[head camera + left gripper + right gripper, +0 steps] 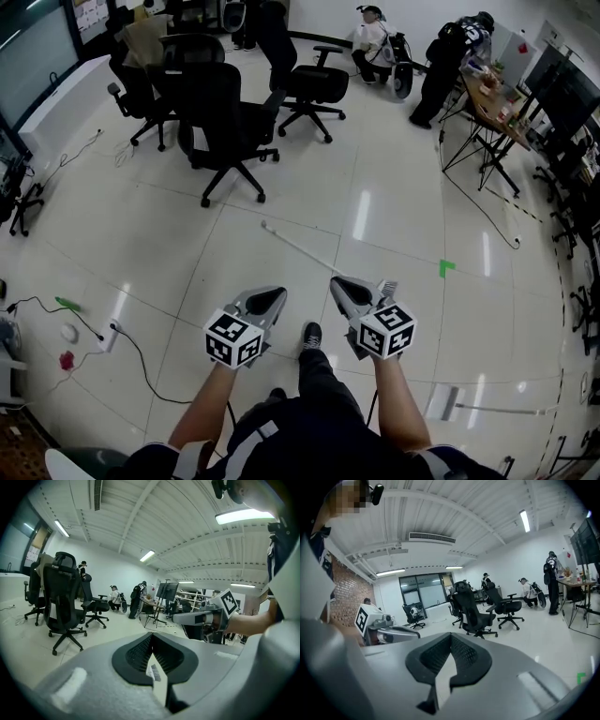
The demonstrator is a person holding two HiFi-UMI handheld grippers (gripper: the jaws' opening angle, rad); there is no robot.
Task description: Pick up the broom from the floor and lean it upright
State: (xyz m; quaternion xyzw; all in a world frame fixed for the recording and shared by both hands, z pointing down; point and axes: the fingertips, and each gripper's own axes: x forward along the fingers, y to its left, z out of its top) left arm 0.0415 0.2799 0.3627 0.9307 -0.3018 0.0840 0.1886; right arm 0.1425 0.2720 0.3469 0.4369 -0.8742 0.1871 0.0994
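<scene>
The broom (302, 247) lies flat on the white tiled floor in the head view. Its thin white handle runs from upper left to lower right, and its bristle end (386, 285) shows just behind my right gripper. My left gripper (274, 296) hangs above the floor just left of the handle's lower part, shut and empty. My right gripper (339, 284) hovers close over the handle near the bristle end, also shut with nothing in it. In the left gripper view my left gripper (151, 637) has its jaws closed, with the right gripper (201, 617) beside it. The right gripper view shows my right gripper (451, 637) closed too.
Black office chairs (225, 122) stand ahead on the left. A green tape mark (446, 267) is on the floor to the right. A power strip with a cable (111, 335) lies at left. Far right are a table (497, 103) and people; a long-handled tool (487, 408) lies at lower right.
</scene>
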